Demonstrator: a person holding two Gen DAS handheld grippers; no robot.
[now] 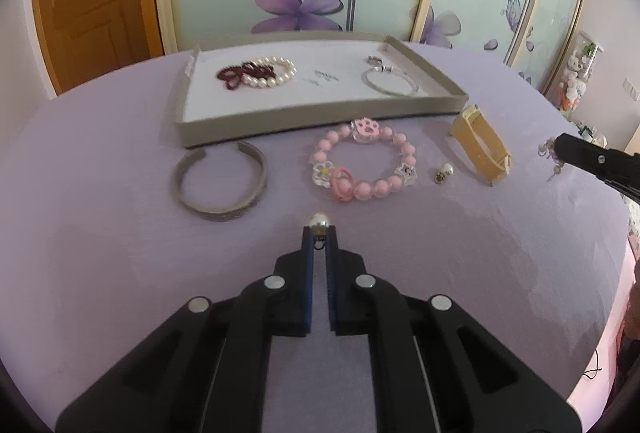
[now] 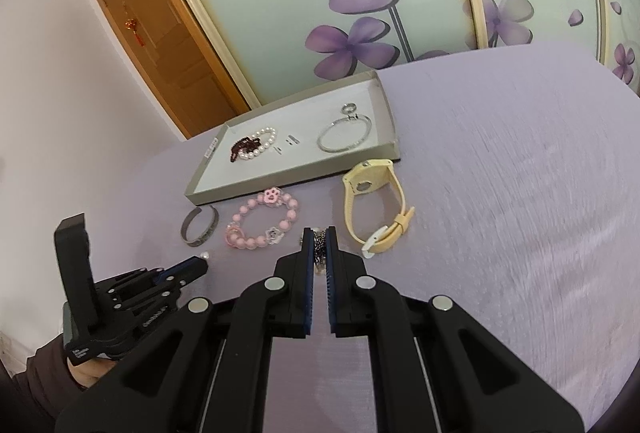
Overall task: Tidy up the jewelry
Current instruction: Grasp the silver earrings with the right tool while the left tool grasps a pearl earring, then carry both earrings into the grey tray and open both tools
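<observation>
Left gripper pinched shut on a pearl earring, right at the fingertips, low over the purple cloth. Right gripper also shut, squeezing a small silvery chain piece; hard to tell just what kind. Straight ahead of the left gripper, past the pink bracelet, the tray, its long side lying across the view, so the pearl probably goes forward and over the near wall. Beside the bracelet, a grey bangle to the left, a second pearl earring and a yellow watch to the right. Left gripper nearer the tray's left half, right gripper nearer the watch. Inside the tray, white pearls, dark red beads, a silver bangle and a ring. Small writing on the tray floor, too tiny to read.
</observation>
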